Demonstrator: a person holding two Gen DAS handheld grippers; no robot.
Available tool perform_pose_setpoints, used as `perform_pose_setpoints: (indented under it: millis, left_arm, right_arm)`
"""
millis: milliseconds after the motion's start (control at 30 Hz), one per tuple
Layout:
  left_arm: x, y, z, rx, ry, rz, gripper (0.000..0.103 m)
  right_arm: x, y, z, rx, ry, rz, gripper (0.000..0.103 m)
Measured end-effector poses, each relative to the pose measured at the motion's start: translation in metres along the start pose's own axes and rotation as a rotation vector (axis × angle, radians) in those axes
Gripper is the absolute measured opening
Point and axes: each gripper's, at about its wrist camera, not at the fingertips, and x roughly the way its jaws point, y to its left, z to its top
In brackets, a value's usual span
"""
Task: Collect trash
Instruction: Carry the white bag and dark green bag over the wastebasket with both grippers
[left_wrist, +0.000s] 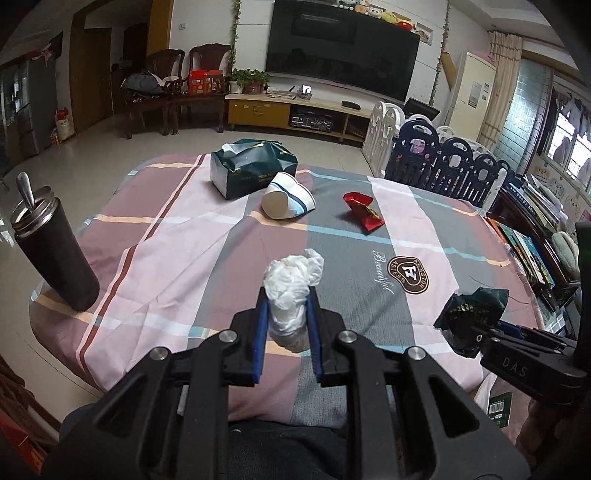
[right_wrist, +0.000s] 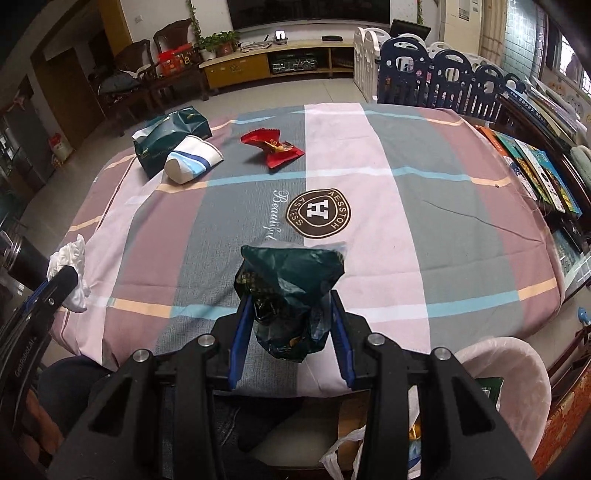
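My left gripper (left_wrist: 286, 299) is shut on a crumpled white tissue (left_wrist: 291, 284) and holds it just above the near part of the table. My right gripper (right_wrist: 291, 299) is shut on a crumpled dark green wrapper (right_wrist: 291, 291), also seen in the left wrist view (left_wrist: 472, 310). A tipped white paper cup with blue stripes (left_wrist: 286, 201) and a red snack wrapper (left_wrist: 364, 212) lie farther back on the cloth. A pink-lined trash bin (right_wrist: 513, 373) stands below the table's near right edge.
A checked tablecloth (left_wrist: 184, 240) covers the table. A dark green tissue pack (left_wrist: 251, 166) sits at the back next to the cup. A black tumbler with a spoon (left_wrist: 51, 243) stands at the left edge. Books (right_wrist: 535, 166) and a playpen fence (right_wrist: 443, 74) are to the right.
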Motion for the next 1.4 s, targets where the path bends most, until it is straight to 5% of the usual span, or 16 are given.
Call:
perform_pose_setpoints:
  millis: [1400]
  left_arm:
    - [0.01, 0.008, -0.003, -0.018, 0.022, 0.023, 0.02]
  right_arm:
    - [0.01, -0.006, -0.01, 0.039, 0.006, -0.007, 0.04]
